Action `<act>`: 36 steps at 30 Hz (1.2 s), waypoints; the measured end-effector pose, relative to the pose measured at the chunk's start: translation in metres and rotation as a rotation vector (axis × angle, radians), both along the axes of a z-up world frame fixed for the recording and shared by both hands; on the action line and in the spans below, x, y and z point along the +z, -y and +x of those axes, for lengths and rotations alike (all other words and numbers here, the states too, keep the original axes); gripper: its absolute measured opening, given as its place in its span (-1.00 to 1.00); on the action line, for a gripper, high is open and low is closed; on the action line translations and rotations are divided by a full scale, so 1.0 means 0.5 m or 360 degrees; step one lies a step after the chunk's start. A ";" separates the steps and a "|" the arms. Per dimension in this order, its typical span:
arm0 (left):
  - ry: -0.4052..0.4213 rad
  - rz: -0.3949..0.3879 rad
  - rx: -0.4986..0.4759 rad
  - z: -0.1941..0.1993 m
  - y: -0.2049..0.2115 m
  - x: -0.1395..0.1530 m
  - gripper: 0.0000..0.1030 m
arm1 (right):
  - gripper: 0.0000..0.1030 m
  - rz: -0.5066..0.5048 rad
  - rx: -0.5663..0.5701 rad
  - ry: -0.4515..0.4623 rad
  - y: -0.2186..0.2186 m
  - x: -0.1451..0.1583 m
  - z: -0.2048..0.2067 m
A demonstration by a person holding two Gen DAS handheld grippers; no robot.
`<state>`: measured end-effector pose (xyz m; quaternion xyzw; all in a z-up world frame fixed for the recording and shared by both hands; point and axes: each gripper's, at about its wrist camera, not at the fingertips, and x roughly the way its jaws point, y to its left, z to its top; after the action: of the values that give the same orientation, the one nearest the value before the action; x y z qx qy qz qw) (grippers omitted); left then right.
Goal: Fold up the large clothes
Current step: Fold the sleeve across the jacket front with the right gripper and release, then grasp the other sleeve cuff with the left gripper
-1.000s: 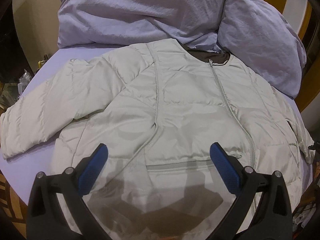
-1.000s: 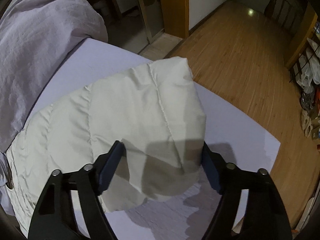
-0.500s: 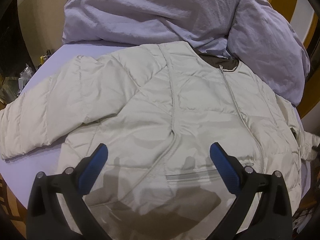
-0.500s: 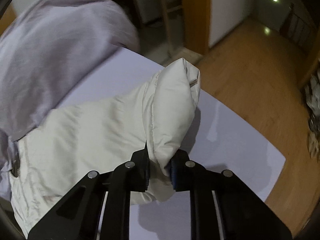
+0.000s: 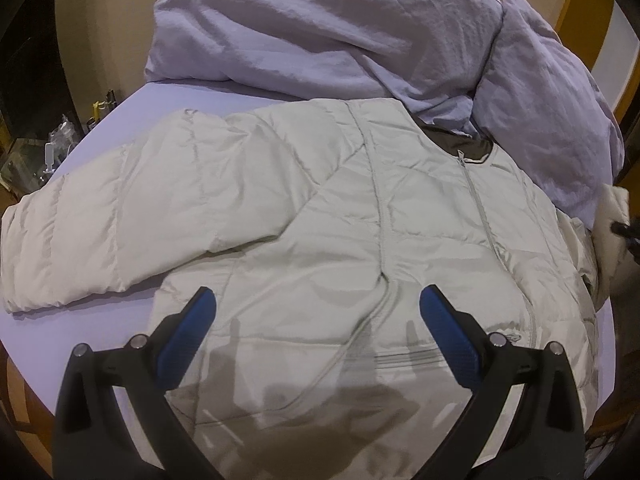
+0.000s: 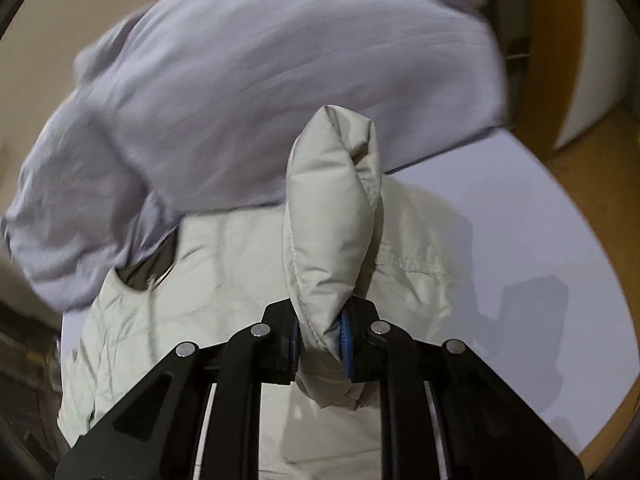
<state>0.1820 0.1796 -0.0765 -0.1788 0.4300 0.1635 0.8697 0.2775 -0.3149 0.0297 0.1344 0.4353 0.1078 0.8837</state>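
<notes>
Folding barely begun: right gripper (image 6: 320, 344) clamps the puffer jacket (image 5: 320, 240) sleeve cuff (image 6: 332, 220) aloft, left gripper (image 5: 316, 316) fingers apart over the unfolded body on the bed (image 5: 80, 320).

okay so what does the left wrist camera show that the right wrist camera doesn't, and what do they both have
Only the left wrist view shows the open left gripper above the jacket's front, the closed zipper, the chest pocket zip and the other sleeve lying flat on the lilac sheet.

Only the right wrist view shows the right gripper shut on a sleeve cuff, lifted above the jacket, with wooden floor beyond the bed.

Both show the pale puffer jacket and the crumpled lilac duvet behind it.
</notes>
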 end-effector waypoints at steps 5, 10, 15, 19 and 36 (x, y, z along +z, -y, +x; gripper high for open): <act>0.0011 -0.0013 0.0037 -0.011 -0.023 0.002 0.96 | -0.68 -0.0003 0.0220 -0.0069 -0.126 -0.030 -0.002; 0.0010 -0.0007 0.0081 -0.018 -0.046 0.002 0.96 | -0.68 -0.0034 0.0430 -0.0121 -0.253 -0.052 -0.024; 0.0004 0.0001 0.0114 -0.020 -0.063 0.001 0.96 | -0.68 -0.0040 0.0565 -0.0163 -0.343 -0.067 -0.048; -0.0005 0.0006 0.0142 -0.023 -0.078 -0.001 0.96 | -0.68 -0.0066 0.0630 -0.0177 -0.382 -0.072 -0.066; -0.0041 0.0043 0.0302 -0.041 -0.158 -0.001 0.96 | 0.12 -0.0052 0.0644 0.0028 -0.398 -0.043 -0.075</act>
<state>0.1617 0.2587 -0.0769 -0.2048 0.4199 0.2530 0.8472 0.2401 -0.1161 0.0080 0.0290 0.4475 0.2773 0.8497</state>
